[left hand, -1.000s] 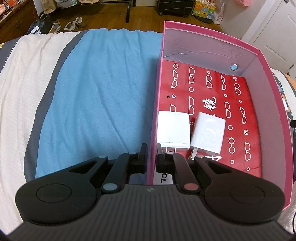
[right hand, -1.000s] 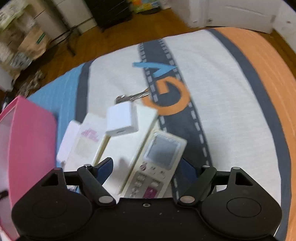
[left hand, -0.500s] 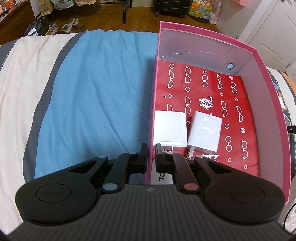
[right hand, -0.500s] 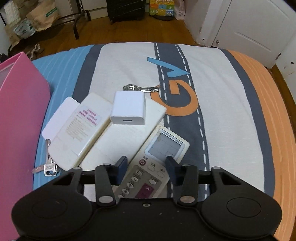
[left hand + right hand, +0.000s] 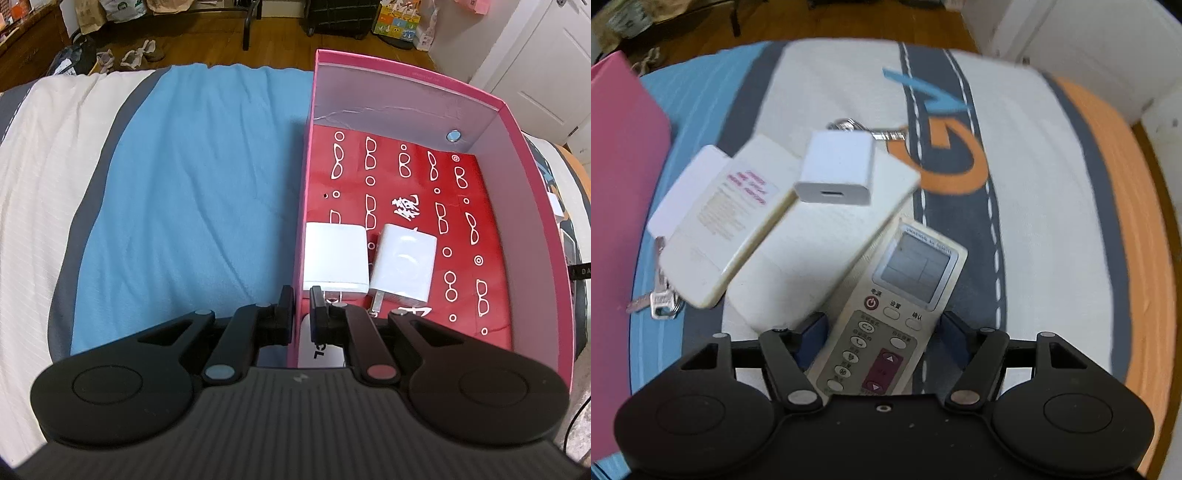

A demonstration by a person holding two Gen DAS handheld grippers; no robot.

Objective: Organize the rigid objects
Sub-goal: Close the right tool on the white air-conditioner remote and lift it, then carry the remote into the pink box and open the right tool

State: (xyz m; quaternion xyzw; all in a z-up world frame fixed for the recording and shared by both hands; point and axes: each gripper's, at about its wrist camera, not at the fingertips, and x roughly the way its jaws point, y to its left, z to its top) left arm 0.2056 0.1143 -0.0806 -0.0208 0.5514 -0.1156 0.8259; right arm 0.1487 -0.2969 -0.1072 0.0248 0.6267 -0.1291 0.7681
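Observation:
In the left wrist view my left gripper is shut on the left wall of the pink box. Two white chargers lie inside on the red floor, beside a white item marked "CL". In the right wrist view my right gripper is open, with its fingers on either side of the lower end of a white remote. A white charger rests on a cream flat box. A second cream box lies to the left.
Keys lie beside the pink box's outer wall, and another key ring lies behind the charger. The bed cover is blue, white and grey. A wooden floor with shoes and bags lies beyond the bed.
My right gripper has moved forward over the remote and its jaws have widened around it. The left gripper keeps its hold on the box wall, and the box has shifted slightly.

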